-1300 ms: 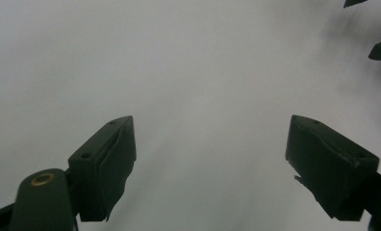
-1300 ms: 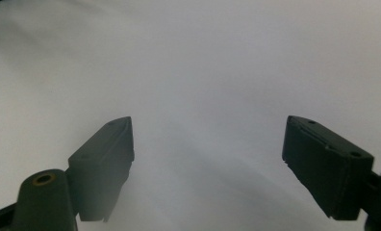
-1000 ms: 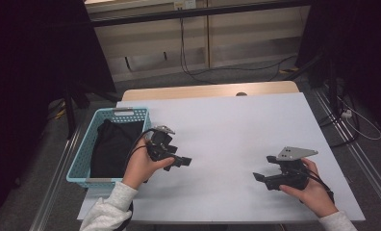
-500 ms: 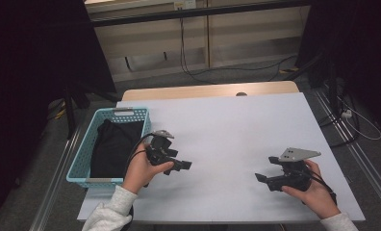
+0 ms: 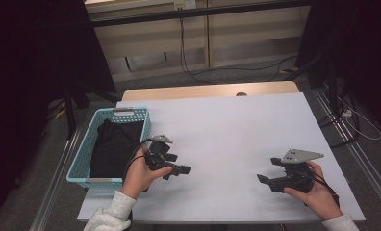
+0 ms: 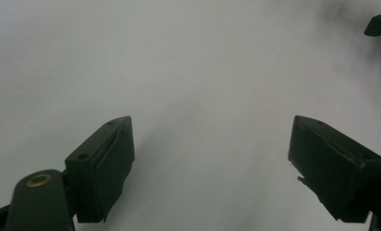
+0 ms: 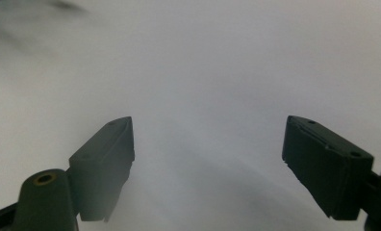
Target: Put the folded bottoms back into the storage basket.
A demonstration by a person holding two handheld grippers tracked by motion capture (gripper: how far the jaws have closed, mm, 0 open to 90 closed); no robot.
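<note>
Now both tongs stand wide open with nothing between the jaws. The left tongs (image 5: 179, 169) hover just above the white tabletop (image 5: 227, 134), right beside the light blue basket (image 5: 78, 166). The right tongs (image 5: 265, 180) hover low near the front right part of the tabletop, well apart from the left pair. In the left gripper view the left tongs (image 6: 210, 159) face bare white surface, and in the right gripper view the right tongs (image 7: 208, 159) do the same.

The thing nearest to the work seems to be the black cloth (image 5: 114, 147), which lies folded or bunched inside the basket and fills most of it. To take it well, I judge that the left tongs should turn toward the basket, go over the near wall, and come down from above on a raised fold of the cloth, closing only when fabric sits well between the pads. The cloth is soft, so a shallow pinch may slip; a deeper bite is safer. Lifting straight up first will keep the fabric from catching on the lattice wall.

The basket wall itself stands in the way of a sideways approach. The cable of the left tongs hangs close to the basket rim and could snag. Beyond the tabletop there are a wooden edge (image 5: 208, 90), floor cables and dark stands, all well away from the hands.
</note>
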